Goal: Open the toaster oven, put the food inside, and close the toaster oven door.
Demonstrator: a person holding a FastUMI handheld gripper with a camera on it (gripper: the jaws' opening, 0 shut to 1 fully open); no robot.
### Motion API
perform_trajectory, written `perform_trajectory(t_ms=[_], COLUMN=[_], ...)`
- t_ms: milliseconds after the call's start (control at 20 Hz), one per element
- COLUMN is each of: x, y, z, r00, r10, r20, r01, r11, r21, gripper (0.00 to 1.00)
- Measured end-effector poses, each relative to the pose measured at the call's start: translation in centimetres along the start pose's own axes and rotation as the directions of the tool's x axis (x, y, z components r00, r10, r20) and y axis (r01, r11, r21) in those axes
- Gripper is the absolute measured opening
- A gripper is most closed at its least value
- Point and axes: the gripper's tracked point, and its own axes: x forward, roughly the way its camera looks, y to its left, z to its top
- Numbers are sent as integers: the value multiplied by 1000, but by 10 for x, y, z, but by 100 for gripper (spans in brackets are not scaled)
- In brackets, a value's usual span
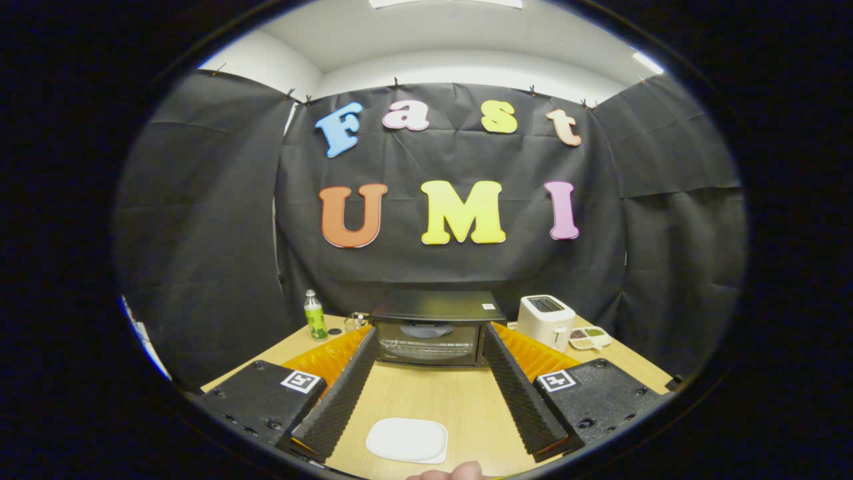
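The black toaster oven (436, 327) stands at the back of the wooden table (433, 393), just beyond my fingertips, with its glass door shut. A wire rack and a pale round shape show through the glass; I cannot tell what the shape is. My gripper (430, 337) is open wide, its two ribbed black fingers (346, 393) spread either side of the oven's front and holding nothing. A flat white plate (406, 440) lies on the table near the base of the fingers, between them, and it is bare.
A white pop-up toaster (546, 320) and a divided dish of snacks (590, 338) sit right of the oven. A green bottle (314, 315) and a small wire object (356, 322) stand to its left. Part of a person's hand (453, 472) shows just behind the plate.
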Motion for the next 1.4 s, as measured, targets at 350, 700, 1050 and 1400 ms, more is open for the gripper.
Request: perform_trajectory(t_ms=[350,700,1050,1400], x=[-36,-37,-35,-33], y=[4,0,2,3], z=[-19,-22,-23,-24], r00=[1000,1000,1000,999], r10=[3,-16,-20,-18], r20=[-19,-22,-24,-31], r01=[-3,17,20,19], r11=[1000,1000,1000,999], r21=[6,14,17,26], gripper=[100,100,100,100])
